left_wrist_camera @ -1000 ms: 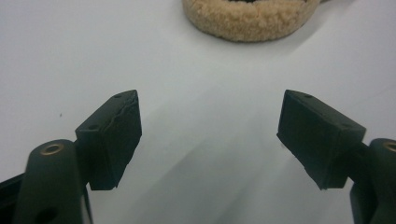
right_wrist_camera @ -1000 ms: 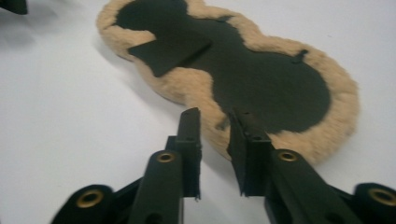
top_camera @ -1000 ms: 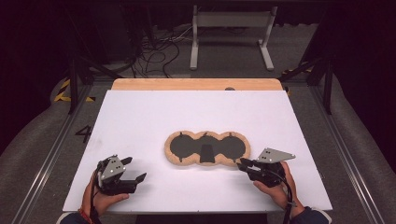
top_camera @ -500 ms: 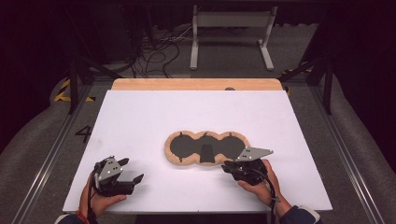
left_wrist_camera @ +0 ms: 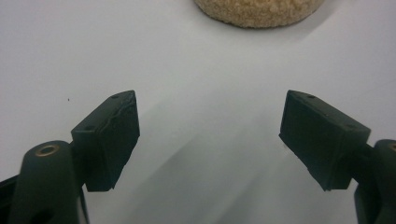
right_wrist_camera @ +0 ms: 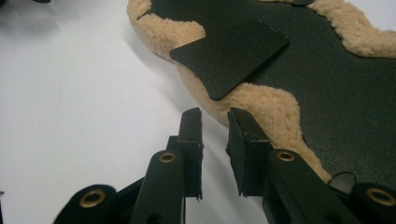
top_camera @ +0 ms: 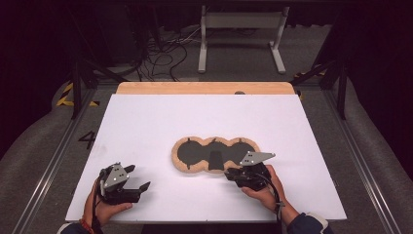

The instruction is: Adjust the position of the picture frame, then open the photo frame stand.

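A person sits at a white table (top_camera: 146, 126), a gripper in each hand. Near the table's middle, a bit toward the person's right, lies a flat fleece pad (top_camera: 181, 163): tan fuzzy rim w/ three dark rounded hollows in a row. A small dark flap (right_wrist_camera: 231, 53) lies on its near edge, overlapping rim & dark centre.

The right gripper (top_camera: 233, 174) sits low at the pad's near edge, pointing at it. In the right gripper view its tips (right_wrist_camera: 214, 122) stand nearly together, a narrow gap left between them, nothing in that gap; the tan rim (right_wrist_camera: 268, 109) is just beyond & beside the tips, not pinched. So: almost clenched, grasping nothing. The right hand (top_camera: 265, 187) wraps the body from behind, cable trailing to the sleeve.

The left gripper (top_camera: 139, 179) rests near the table's front left corner, well apart from the pad. Its tips (left_wrist_camera: 209, 121) stand wide, released, bare table between them; one end of the pad (left_wrist_camera: 259, 11) shows ahead at the top of that view. The left hand (top_camera: 100, 207) holds it low.
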Motion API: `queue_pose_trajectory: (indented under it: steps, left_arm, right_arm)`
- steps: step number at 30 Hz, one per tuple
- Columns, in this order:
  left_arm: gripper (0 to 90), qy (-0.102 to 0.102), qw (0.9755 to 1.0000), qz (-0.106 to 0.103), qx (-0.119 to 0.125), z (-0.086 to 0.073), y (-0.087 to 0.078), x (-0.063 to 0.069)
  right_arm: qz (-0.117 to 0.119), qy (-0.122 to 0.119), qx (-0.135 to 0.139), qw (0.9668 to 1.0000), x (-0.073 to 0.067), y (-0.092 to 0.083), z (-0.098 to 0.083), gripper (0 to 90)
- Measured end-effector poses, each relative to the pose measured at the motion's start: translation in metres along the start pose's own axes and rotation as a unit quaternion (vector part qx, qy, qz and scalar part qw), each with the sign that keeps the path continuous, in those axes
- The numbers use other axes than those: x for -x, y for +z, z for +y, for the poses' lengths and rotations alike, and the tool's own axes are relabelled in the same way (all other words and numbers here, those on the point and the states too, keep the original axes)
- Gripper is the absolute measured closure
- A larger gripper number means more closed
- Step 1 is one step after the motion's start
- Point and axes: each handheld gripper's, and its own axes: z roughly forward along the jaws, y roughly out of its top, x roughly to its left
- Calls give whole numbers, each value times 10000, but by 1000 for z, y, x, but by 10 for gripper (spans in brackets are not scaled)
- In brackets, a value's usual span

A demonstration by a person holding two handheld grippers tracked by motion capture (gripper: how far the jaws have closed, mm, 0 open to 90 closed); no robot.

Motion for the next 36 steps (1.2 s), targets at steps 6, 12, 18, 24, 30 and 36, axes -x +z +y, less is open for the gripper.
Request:
queue_pose_trajectory:
  steps: [6, 12, 18, 24, 30, 36]
  left_arm:
    - [203, 21, 10000, 42, -61, 1, 2, 1]
    - [203, 17, 10000, 67, -47, 1, 1, 1]
    - [203, 77, 9998, 109, -175, 4, 5, 3]
    - [203, 72, 9997, 25, -212, 4, 7, 6]
    - [195, 163, 9995, 19, -256, 5, 10, 8]
    - [192, 212, 9994, -96, -249, 8, 15, 8]
  right_arm:
    - [119, 86, -141, 9998, 0, 6, 6, 742]
    - [193, 161, -176, 9995, 0, 13, 8, 716]
    - [505, 587, -40, 9970, 7, 14, 11, 662]
    - [859, 1102, -9, 9902, 12, 14, 11, 549]
    - [1236, 2244, -9, 9666, 20, 16, 16, 479]
    - [1367, 2743, 56, 9519, 25, 15, 17, 445]
